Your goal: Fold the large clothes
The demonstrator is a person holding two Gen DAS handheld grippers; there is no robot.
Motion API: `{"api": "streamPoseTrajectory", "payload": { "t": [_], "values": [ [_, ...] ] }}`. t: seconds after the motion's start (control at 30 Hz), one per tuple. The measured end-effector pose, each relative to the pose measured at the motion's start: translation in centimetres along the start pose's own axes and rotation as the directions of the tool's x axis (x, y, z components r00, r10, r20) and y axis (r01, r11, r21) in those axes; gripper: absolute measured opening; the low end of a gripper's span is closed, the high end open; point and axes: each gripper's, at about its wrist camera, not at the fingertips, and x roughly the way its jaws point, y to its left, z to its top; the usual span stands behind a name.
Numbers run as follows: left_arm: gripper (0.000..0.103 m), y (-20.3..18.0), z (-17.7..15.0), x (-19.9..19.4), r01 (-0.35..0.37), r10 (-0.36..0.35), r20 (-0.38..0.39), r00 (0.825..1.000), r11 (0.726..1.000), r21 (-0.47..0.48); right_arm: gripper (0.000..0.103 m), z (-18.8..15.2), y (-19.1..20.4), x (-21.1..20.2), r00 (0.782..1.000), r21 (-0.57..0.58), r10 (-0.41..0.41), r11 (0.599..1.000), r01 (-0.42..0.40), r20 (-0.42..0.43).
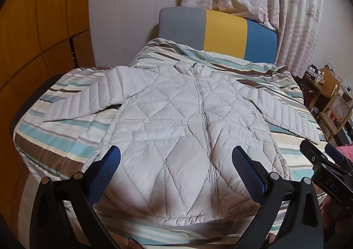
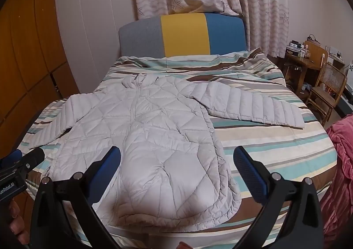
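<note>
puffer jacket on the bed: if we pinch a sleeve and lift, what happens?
The jacket probably drapes limply: the sleeve lies flat and creased on the bedspread. Likely light for its bulk, given the puffy quilted panels. The shell looks smooth and slightly shiny, so it may slip between the fingers unless gripped deep.

Black hand-held gripper, blue ribbed fingers, silver screws.

The jacket lay flat on the bed, collar toward the headboard, sleeves spread sideways.
</note>
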Motion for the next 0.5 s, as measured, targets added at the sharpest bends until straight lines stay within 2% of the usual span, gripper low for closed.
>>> {"api": "streamPoseTrajectory", "payload": {
  "t": [0.5],
  "values": [
    [0.1, -0.46, -0.73, 0.29, 0.011, -0.011, -0.009, 1.0, 1.0, -0.011, 0.101, 0.05, -0.22, 0.22, 1.0, 0.006, -0.005, 1.0, 0.005, -0.01]
  ]
}}
